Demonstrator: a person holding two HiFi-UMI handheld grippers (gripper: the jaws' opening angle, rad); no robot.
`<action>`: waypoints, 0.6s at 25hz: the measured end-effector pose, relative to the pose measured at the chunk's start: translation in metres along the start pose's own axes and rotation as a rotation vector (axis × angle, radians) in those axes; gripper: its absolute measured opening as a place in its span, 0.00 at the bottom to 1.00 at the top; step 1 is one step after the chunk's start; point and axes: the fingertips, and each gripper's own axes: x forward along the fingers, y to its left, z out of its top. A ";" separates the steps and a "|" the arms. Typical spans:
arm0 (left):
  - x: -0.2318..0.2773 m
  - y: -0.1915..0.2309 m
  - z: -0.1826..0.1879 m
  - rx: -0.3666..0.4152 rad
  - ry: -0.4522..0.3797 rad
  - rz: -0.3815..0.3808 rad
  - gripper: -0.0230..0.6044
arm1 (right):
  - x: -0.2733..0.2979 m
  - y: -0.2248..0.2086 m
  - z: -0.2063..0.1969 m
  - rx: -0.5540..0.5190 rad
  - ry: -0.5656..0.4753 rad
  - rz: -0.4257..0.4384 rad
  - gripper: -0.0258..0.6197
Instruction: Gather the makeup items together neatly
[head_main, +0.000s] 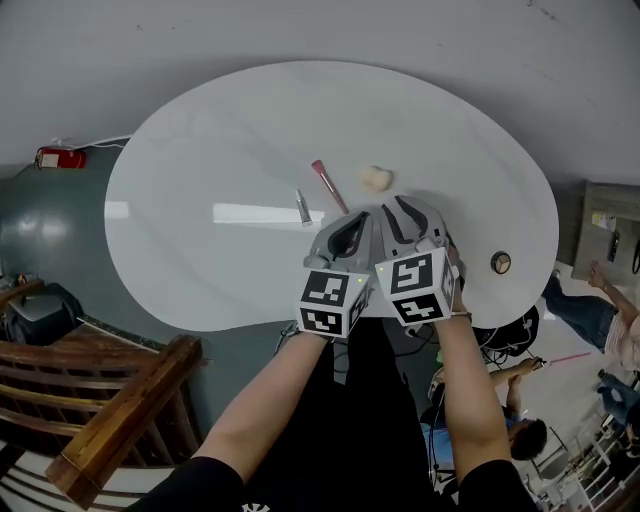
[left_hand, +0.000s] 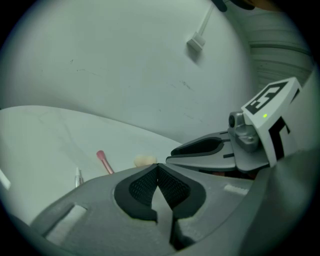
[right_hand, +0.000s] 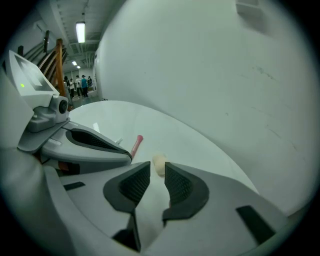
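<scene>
On the white oval table (head_main: 200, 160) lie a pink-handled brush (head_main: 326, 186), a small silver tube (head_main: 303, 207) to its left and a cream sponge (head_main: 375, 178) to its right. Both grippers hover side by side just short of them. My left gripper (head_main: 351, 232) is shut, its pads meeting at the tips (left_hand: 158, 167) with nothing between them. The brush (left_hand: 104, 162), tube (left_hand: 78, 176) and sponge (left_hand: 145, 160) lie beyond it. My right gripper (head_main: 405, 214) is open by a narrow gap (right_hand: 157, 172), empty, and the sponge (right_hand: 159, 164) shows past that gap, apart from the pads. The brush (right_hand: 136, 145) lies left of it.
A small round dark item (head_main: 501, 263) sits alone near the table's right edge. A wooden railing (head_main: 110, 400) stands at the lower left below the table. A red object (head_main: 60, 157) lies on the floor at the left. People (head_main: 600, 310) are on the floor at the right.
</scene>
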 end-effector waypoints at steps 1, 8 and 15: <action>0.000 0.005 0.001 -0.008 -0.002 0.005 0.05 | 0.005 0.001 0.003 -0.027 0.010 0.005 0.21; -0.005 0.038 0.000 -0.054 -0.007 0.029 0.05 | 0.044 0.010 0.015 -0.186 0.092 0.011 0.28; -0.006 0.057 0.003 -0.073 -0.009 0.034 0.05 | 0.069 0.009 0.012 -0.263 0.152 -0.007 0.34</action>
